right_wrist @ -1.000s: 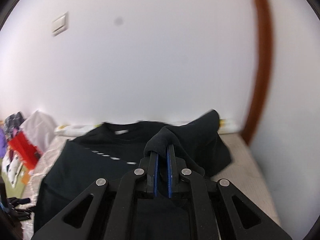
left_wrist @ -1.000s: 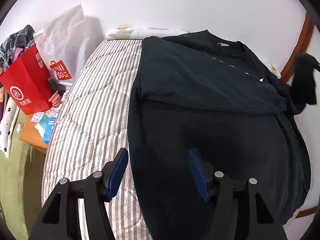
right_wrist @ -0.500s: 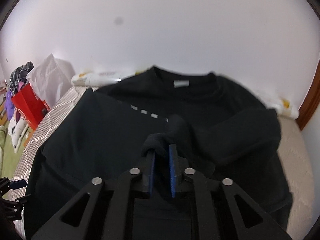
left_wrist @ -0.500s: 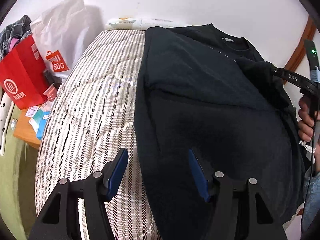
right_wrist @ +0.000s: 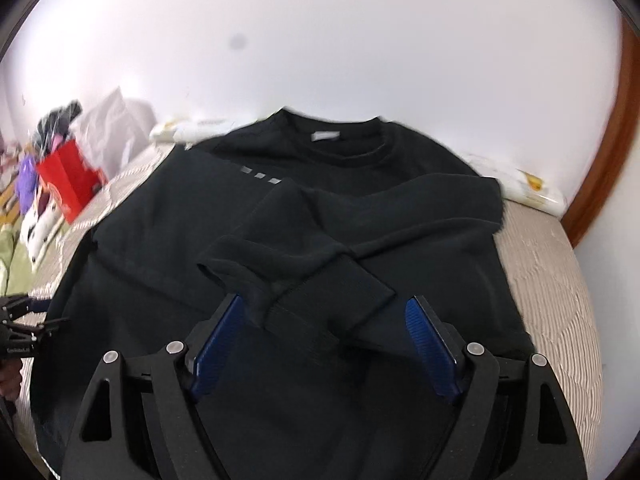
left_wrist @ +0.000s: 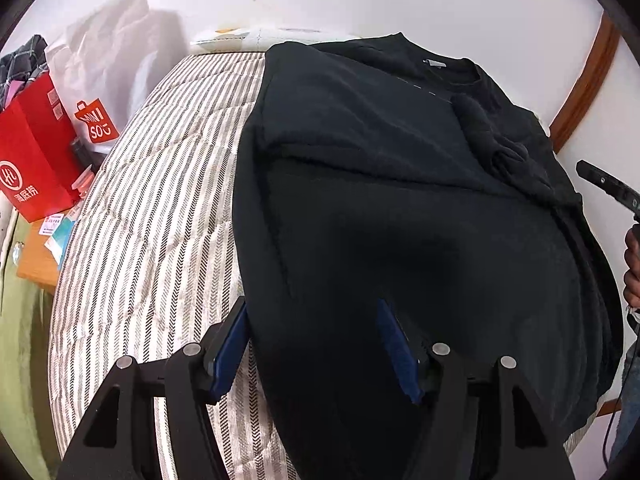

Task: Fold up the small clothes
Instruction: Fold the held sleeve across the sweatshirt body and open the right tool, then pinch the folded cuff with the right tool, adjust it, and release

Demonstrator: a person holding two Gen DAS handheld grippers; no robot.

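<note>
A black long-sleeved sweatshirt lies flat on a striped mattress, collar toward the wall. Both sleeves are folded across its body. The right sleeve's cuff lies on the chest, just in front of my right gripper, which is open and empty above it. My left gripper is open and empty, hovering over the sweatshirt's left hem edge. The sweatshirt also fills the right wrist view.
A red paper bag and a white shopping bag stand left of the bed. A white wall lies behind. A wooden frame stands at the right. The mattress edge shows at the right.
My right gripper carried the right sleeve over the chest, lowered it, opened and let it go. The sleeve now lies on the sweatshirt. My left gripper stayed open and barely moved.
</note>
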